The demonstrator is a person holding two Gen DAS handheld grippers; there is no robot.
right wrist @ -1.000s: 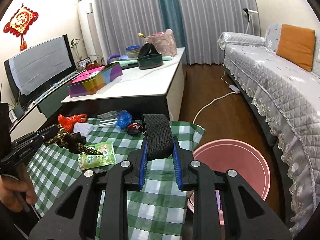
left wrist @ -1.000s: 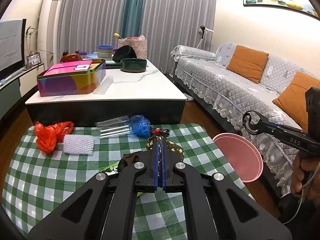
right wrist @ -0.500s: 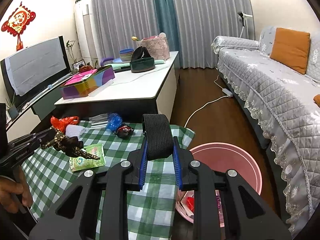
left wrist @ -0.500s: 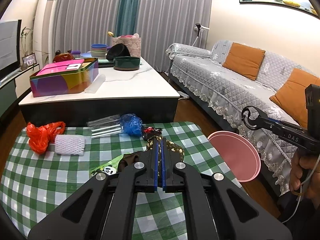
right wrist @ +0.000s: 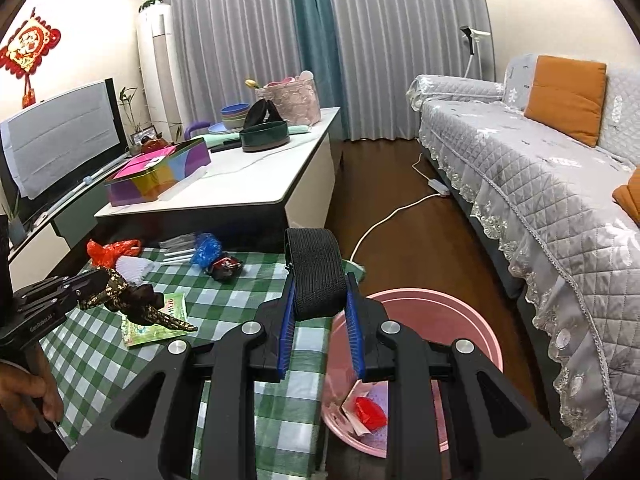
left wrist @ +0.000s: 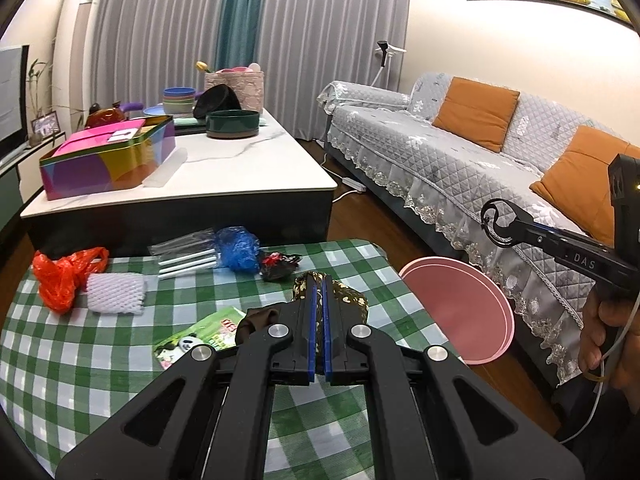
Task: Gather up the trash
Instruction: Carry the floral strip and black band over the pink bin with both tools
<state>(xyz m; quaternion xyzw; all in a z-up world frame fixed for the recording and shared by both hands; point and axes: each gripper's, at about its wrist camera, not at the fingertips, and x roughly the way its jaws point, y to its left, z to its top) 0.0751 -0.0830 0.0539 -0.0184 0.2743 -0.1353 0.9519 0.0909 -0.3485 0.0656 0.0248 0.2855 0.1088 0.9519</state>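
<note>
My left gripper (left wrist: 319,280) is shut on a dark brown, gold-patterned wrapper (left wrist: 354,300) and holds it above the green checked table (left wrist: 80,360). The right wrist view shows that wrapper (right wrist: 138,306) hanging from the left gripper (right wrist: 100,278) over a green packet (right wrist: 160,326). My right gripper (right wrist: 320,280) is shut on a black elastic band (right wrist: 316,268), beside the table's right edge and above the rim of a pink bin (right wrist: 448,308). In the left wrist view the band (left wrist: 496,226) is a loop at the right gripper's (left wrist: 520,234) tip, beyond the bin (left wrist: 460,304).
An orange plastic bag (left wrist: 64,276), white foam net (left wrist: 116,294), clear sleeve of white sticks (left wrist: 184,256), blue plastic (left wrist: 238,248) and red-black wrapper (left wrist: 278,266) lie at the table's far side. Red scraps (right wrist: 370,412) lie in the bin. Behind is a marble table (left wrist: 240,172); a sofa (left wrist: 460,160) stands right.
Both grippers have drifted rightward with their loads still held. The right gripper now reaches further over the pink bin, whose inside shows more. The trash on the table has not moved.
</note>
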